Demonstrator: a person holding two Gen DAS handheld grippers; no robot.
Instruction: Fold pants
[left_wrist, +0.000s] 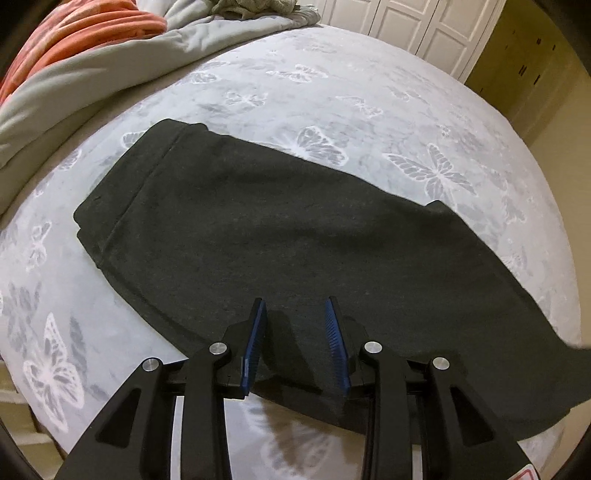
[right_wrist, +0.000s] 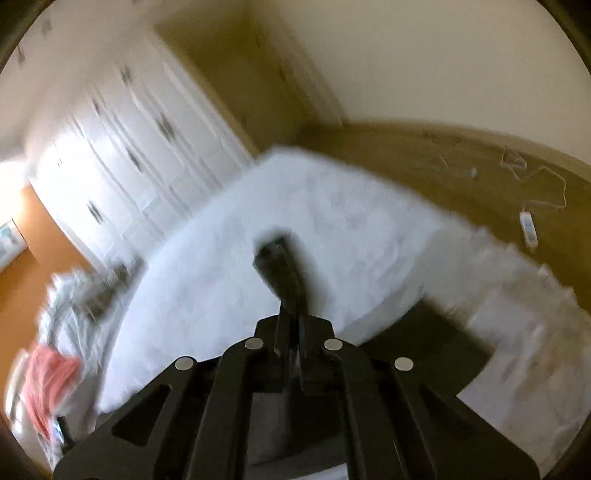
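Black pants (left_wrist: 258, 236) lie flat on the bed, waistband at the left, legs running off to the right. My left gripper (left_wrist: 295, 317) is open with blue pads, hovering over the near edge of the pants and holding nothing. In the blurred right wrist view my right gripper (right_wrist: 291, 317) is shut on a strip of the black pants (right_wrist: 280, 266), which sticks up between the fingers. More of the black fabric (right_wrist: 436, 343) hangs below at the right.
The bed has a grey sheet with a butterfly print (left_wrist: 406, 122). A grey duvet (left_wrist: 92, 74) and an orange blanket (left_wrist: 85, 33) are piled at the far left. White wardrobe doors (right_wrist: 122, 155) stand beyond the bed. A cable and charger (right_wrist: 528, 221) lie on the floor.
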